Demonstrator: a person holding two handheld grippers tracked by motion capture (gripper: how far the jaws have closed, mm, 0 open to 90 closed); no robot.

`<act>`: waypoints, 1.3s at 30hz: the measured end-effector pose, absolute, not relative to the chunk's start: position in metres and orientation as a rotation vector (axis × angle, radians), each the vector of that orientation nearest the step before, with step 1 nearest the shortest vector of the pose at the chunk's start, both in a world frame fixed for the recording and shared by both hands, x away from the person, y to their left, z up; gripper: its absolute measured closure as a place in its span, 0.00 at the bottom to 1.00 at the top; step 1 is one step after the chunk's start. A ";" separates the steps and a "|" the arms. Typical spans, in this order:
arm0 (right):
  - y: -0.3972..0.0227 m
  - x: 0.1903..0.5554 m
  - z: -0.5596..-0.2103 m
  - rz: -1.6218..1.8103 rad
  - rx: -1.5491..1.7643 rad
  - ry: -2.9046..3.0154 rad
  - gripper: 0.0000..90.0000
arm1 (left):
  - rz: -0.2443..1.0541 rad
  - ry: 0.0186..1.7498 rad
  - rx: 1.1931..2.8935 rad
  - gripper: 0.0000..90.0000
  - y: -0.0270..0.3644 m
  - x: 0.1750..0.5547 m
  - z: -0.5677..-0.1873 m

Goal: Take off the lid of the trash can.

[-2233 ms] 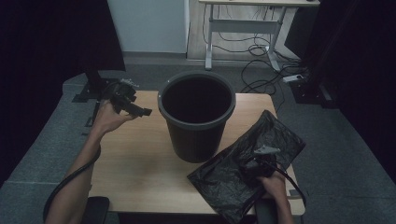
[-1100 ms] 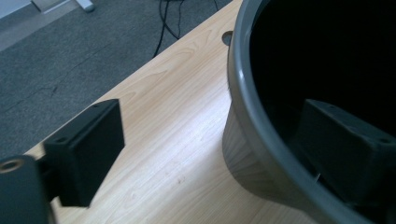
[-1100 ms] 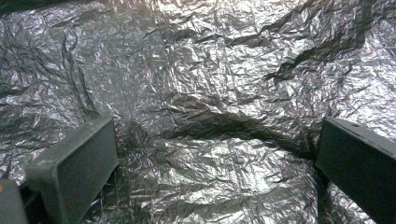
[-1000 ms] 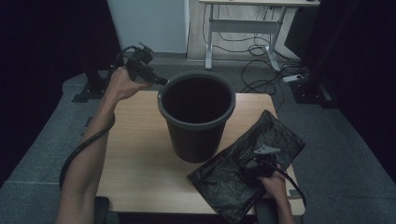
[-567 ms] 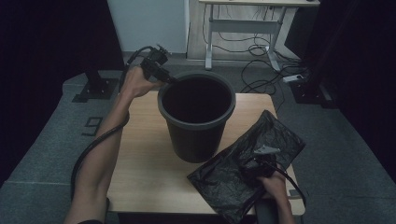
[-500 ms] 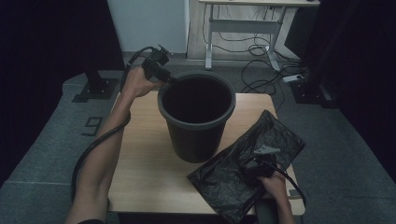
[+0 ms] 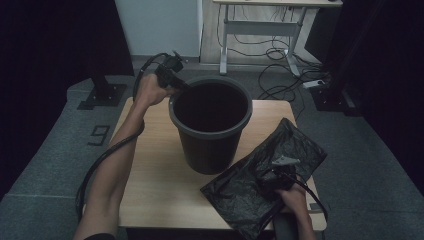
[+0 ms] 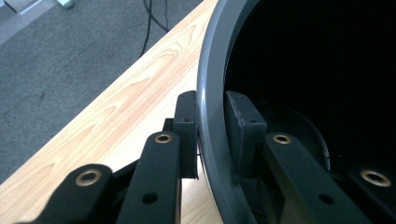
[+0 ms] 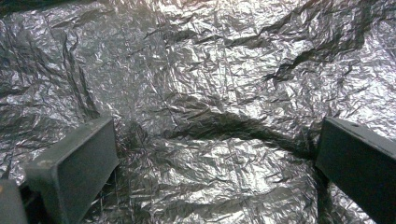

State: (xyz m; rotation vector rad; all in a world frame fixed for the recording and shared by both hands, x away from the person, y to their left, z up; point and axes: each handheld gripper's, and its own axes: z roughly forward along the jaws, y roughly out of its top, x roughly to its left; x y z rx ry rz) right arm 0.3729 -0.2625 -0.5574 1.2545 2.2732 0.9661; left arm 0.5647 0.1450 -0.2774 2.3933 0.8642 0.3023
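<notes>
A dark grey plastic bin (image 7: 210,145) stands upright in the middle of the wooden table (image 7: 150,165). My left gripper (image 7: 176,85) is at the bin's back left rim (image 8: 233,23). Its jaws have just been closing, and one pad (image 8: 187,135) now presses the outside of the rim while the other (image 8: 243,126) presses the inside. A crumpled black plastic bag (image 7: 240,195) lies flat at the table's front right. My right gripper (image 7: 272,175) rests over the bag (image 9: 210,70), its jaws (image 9: 215,140) wide apart with only flat bag between them.
A desk frame (image 7: 260,35) and loose cables (image 7: 280,75) stand on the grey floor behind the table. A black stand base (image 7: 102,92) sits off the table's back left corner. Bare wood shows left of the bin.
My left hand has travelled from off the table's back left to the bin's rim and lowered onto it. The right hand and the bag have stayed put.
</notes>
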 end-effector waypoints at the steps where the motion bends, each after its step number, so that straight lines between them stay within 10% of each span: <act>1: -0.263 0.373 -0.557 0.966 1.254 2.273 0.00 | 0.301 0.865 2.394 0.83 0.145 0.565 -0.277; 39: -0.263 0.373 -0.557 0.966 1.255 2.273 0.00 | 0.132 1.030 2.319 0.87 0.153 0.556 -0.229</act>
